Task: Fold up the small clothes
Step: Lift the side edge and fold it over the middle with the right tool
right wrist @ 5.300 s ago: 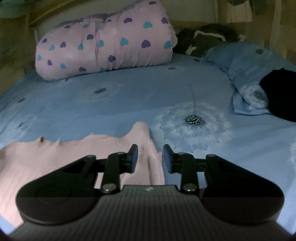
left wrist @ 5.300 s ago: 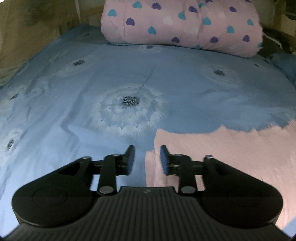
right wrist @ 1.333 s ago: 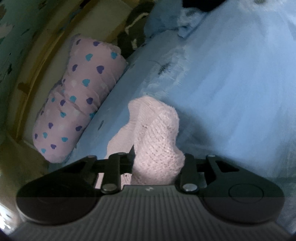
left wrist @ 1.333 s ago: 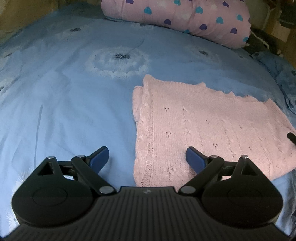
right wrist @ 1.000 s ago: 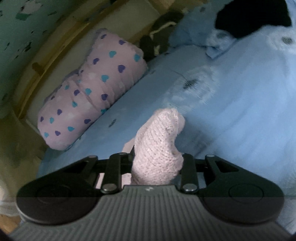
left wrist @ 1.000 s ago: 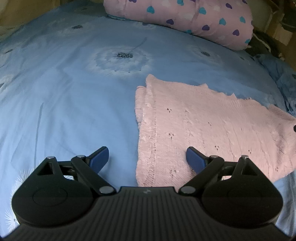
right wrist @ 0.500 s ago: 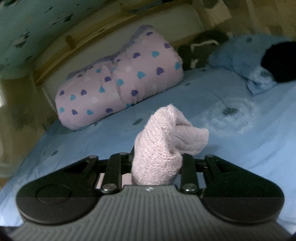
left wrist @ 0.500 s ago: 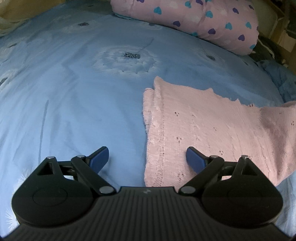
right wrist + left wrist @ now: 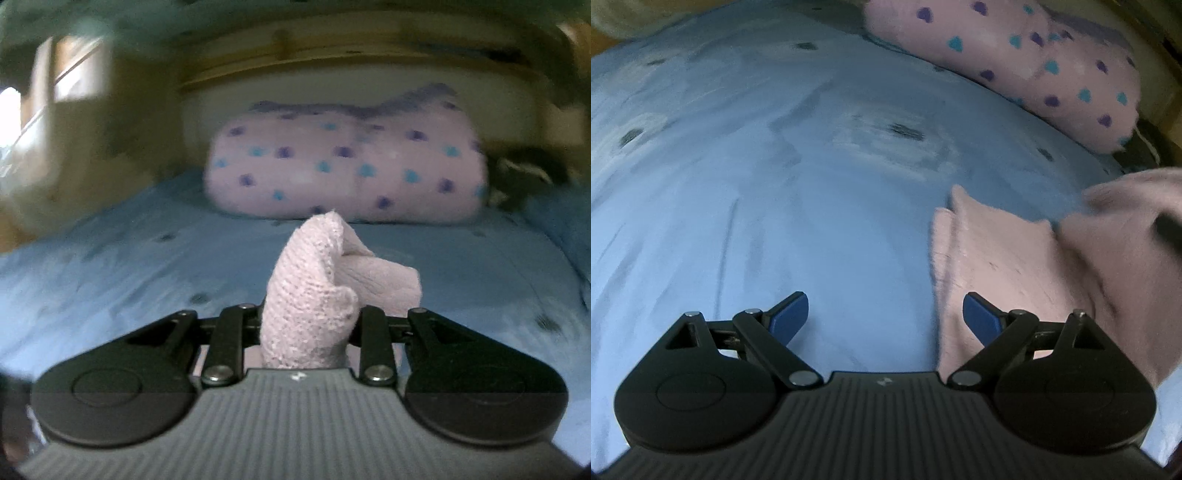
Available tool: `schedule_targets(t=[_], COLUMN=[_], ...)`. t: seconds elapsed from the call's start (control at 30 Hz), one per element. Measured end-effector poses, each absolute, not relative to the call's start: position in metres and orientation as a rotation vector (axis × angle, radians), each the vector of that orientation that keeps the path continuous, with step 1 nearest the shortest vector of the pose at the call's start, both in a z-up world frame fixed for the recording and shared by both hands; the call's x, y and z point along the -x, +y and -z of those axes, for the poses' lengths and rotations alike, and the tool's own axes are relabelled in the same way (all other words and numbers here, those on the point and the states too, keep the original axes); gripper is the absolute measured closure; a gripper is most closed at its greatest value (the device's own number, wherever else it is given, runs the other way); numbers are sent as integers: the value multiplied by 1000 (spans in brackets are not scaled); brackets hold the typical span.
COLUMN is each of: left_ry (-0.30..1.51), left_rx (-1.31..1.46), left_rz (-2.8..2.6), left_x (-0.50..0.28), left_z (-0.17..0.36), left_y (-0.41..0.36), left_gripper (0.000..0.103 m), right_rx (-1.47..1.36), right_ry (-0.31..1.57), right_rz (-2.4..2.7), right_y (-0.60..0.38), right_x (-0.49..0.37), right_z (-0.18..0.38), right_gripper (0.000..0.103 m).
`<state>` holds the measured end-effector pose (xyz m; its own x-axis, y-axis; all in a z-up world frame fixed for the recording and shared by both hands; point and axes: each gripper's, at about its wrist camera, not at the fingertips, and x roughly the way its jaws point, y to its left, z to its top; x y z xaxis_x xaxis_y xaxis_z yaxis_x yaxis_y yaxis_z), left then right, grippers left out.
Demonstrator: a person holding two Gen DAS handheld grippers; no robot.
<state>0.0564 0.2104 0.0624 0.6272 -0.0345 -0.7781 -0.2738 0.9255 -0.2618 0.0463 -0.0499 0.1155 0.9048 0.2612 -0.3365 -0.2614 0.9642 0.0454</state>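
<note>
The right gripper (image 9: pixel 308 325) was clamped on a bunched end of the pink knit garment (image 9: pixel 1008 266), raised above the blue bedsheet (image 9: pixel 812 206); the left gripper (image 9: pixel 884 317) gaped wide, empty, beside its near edge; soft, light, floppy, best pinched at corners; half a second before, that end rode lower.

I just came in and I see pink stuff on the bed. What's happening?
Someone is folding a pink knitted garment on the blue bedsheet. The right gripper is shut on one end, lifting it over the rest. The left gripper hangs open over the other end, holding nothing. A heart-print pillow lies behind.
</note>
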Motion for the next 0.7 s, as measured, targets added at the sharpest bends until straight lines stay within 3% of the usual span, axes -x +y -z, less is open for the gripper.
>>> schedule_targets(t=[0.27, 0.43, 0.5, 0.57, 0.7], left_ry=[888, 882, 878, 871, 851], left_rx=[430, 439, 445, 451, 441], left_rz=[-146, -142, -131, -123, -115], left_x=[-53, -53, -53, -52, -51], left_z=[-62, -63, -63, -64, -69], left_y=[224, 224, 224, 224, 217], left_gripper=[10, 10, 10, 10, 10], right_rx=[174, 234, 206, 162, 96], right_ry=[478, 456, 471, 483, 494], right_rz=[-489, -510, -521, -543, -591], right_y=[19, 32, 30, 25, 18], right_x=[-29, -14, -16, -13, -7], right_z=[-53, -42, -45, -46, -52], right_gripper=[74, 72, 68, 56, 51])
